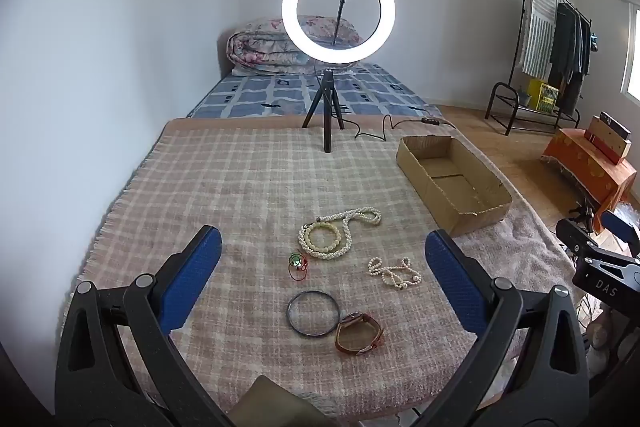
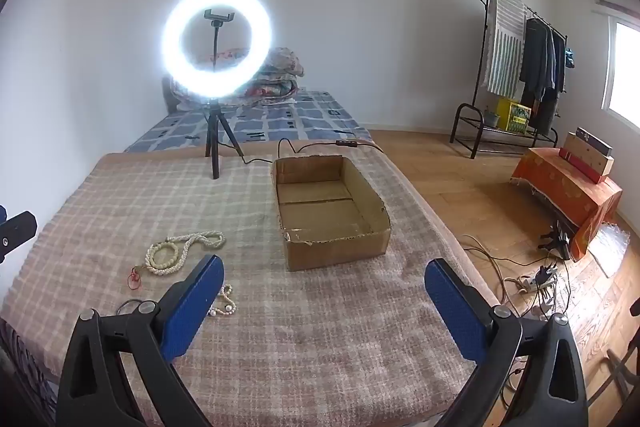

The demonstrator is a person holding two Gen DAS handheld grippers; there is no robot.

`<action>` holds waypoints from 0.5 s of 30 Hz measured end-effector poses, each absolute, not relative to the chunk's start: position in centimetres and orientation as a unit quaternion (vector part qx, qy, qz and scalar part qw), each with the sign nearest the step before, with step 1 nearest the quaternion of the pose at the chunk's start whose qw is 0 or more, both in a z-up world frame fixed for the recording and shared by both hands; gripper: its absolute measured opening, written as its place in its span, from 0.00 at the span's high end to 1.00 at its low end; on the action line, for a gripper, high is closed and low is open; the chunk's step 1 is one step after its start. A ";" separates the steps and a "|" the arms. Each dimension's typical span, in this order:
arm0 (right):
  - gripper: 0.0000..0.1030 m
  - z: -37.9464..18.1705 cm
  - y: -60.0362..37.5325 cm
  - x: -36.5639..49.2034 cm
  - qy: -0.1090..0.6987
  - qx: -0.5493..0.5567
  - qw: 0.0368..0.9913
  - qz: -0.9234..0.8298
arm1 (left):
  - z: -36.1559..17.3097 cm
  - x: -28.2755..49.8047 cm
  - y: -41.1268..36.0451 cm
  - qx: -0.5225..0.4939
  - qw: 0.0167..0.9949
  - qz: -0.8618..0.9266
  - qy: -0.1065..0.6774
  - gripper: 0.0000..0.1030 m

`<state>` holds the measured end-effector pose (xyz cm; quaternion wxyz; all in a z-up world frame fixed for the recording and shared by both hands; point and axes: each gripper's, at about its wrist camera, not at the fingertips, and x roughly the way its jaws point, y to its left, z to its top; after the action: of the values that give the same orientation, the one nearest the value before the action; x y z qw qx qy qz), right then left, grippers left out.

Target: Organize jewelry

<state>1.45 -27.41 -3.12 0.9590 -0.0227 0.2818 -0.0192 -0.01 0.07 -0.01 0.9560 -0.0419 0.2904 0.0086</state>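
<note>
On the plaid blanket point(image 1: 248, 187) lie a long cream bead necklace point(image 1: 340, 233), a small red-and-green charm on a red cord point(image 1: 297, 262), a short pearl strand point(image 1: 394, 273), a dark bangle point(image 1: 313, 313) and a brown leather watch point(image 1: 358, 333). My left gripper point(image 1: 324, 247) hovers above them, open and holding nothing. An open cardboard box point(image 2: 330, 207) stands to the right with nothing visible inside. My right gripper point(image 2: 324, 275) hangs in front of the box, open, nothing between its fingers. In the right wrist view the necklace point(image 2: 182, 253) and pearl strand point(image 2: 225, 305) lie to its left.
A lit ring light on a tripod point(image 1: 338, 13) stands at the blanket's far edge, its cable point(image 1: 384, 131) trailing right. A bed with a folded quilt point(image 1: 264, 47) lies behind. Right of the blanket: wooden floor with cables point(image 2: 532, 279), a clothes rack point(image 2: 520, 67), an orange-covered stand point(image 2: 568, 195).
</note>
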 end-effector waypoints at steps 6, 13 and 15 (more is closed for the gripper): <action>0.01 -3.2 -27.4 1.5 0.281 -0.020 0.959 -0.019 | 0.0 0.0 0.0 -0.038 0.956 0.011 0.289 0.00; 0.01 -3.1 -27.4 1.6 0.281 -0.019 0.959 -0.020 | 0.0 0.0 0.0 -0.037 0.957 0.012 0.289 0.00; 0.01 -3.1 -27.3 1.6 0.281 -0.019 0.959 -0.020 | 0.0 0.0 0.0 -0.036 0.957 0.013 0.288 0.00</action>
<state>1.62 -27.34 -3.06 0.9593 -0.0186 0.2811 -0.0196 -0.04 -0.01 0.02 0.9568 -0.0357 0.2884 0.0126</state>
